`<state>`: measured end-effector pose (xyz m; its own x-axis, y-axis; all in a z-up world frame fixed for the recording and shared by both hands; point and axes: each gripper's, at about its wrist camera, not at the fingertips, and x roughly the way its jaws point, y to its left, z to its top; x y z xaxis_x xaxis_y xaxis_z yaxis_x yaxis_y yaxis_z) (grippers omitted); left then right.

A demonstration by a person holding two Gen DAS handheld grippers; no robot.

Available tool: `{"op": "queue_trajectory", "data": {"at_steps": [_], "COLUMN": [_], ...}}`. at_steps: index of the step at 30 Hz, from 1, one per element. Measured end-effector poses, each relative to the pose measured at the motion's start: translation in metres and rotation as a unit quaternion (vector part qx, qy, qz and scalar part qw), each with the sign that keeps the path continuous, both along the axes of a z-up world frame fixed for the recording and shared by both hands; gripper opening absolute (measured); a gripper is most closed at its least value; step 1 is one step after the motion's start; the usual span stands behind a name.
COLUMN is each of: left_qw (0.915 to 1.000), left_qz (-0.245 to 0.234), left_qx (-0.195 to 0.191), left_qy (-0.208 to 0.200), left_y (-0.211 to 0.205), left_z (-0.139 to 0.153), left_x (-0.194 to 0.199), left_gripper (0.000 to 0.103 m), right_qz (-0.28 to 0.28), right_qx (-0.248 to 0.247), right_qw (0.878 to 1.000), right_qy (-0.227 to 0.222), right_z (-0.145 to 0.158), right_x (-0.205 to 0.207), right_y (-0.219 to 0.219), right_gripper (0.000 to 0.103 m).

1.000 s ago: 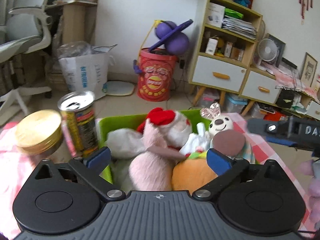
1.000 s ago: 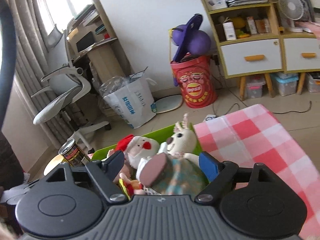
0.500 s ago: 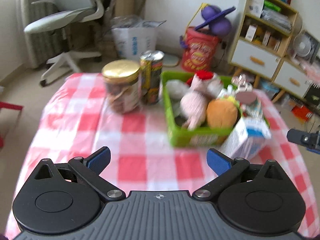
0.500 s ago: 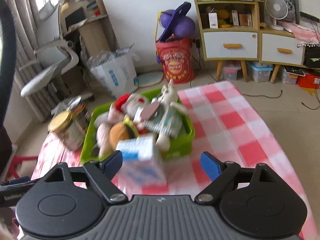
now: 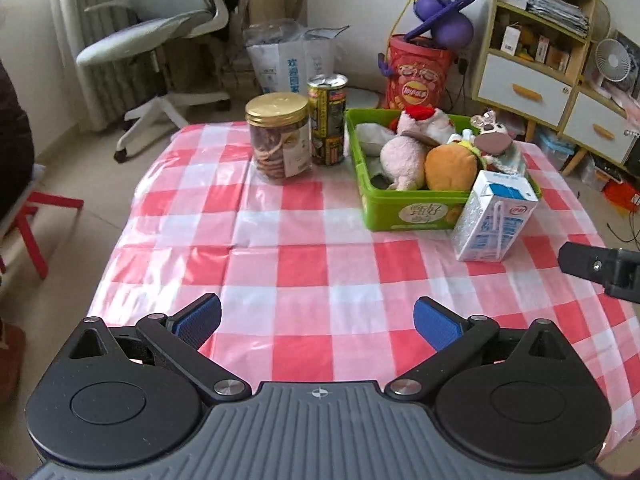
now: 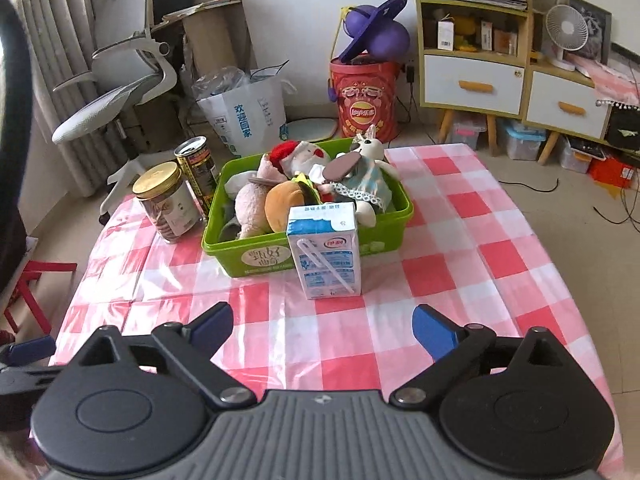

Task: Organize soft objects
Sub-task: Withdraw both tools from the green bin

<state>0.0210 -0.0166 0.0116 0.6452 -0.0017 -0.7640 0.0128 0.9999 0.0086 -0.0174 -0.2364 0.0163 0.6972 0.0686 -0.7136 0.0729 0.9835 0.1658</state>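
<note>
We judge the plush toys (image 6: 280, 200) heaped in the green bin (image 6: 256, 254) light and squashy, best pinched mid-body, while our left hand-held gripper (image 5: 316, 318) and right hand-held gripper (image 6: 322, 324) gape wide, empty.

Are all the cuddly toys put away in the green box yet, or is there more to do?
It looks nearly finished. The pink plush, the orange burger toy and the bunny doll all sit in the green bin. Both the left claw and the right claw are open and empty. Only hard things stand outside: the milk carton, cookie jar and can.
</note>
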Motion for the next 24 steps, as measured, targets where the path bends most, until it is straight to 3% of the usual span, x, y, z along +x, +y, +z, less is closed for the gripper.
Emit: {"op": "queue_trajectory", "data": {"at_steps": [11, 24], "left_qw": [0.9994, 0.9995], "left_qz": [0.023, 0.011], "left_qx": [-0.024, -0.03], "left_qy": [0.006, 0.008], "left_y": [0.017, 0.01], "left_z": [0.002, 0.001], "left_x": [0.001, 0.004], "left_gripper": [0.098, 0.098], "right_qz": [-0.007, 0.006], "right_qx": [0.002, 0.005], "right_qw": [1.0, 1.0], "right_qy": [0.012, 0.023], "right_z": [-0.001, -0.006], "right_x": [0.002, 0.007], "right_y": [0.0, 0.003], "right_gripper": [0.079, 0.079]}}
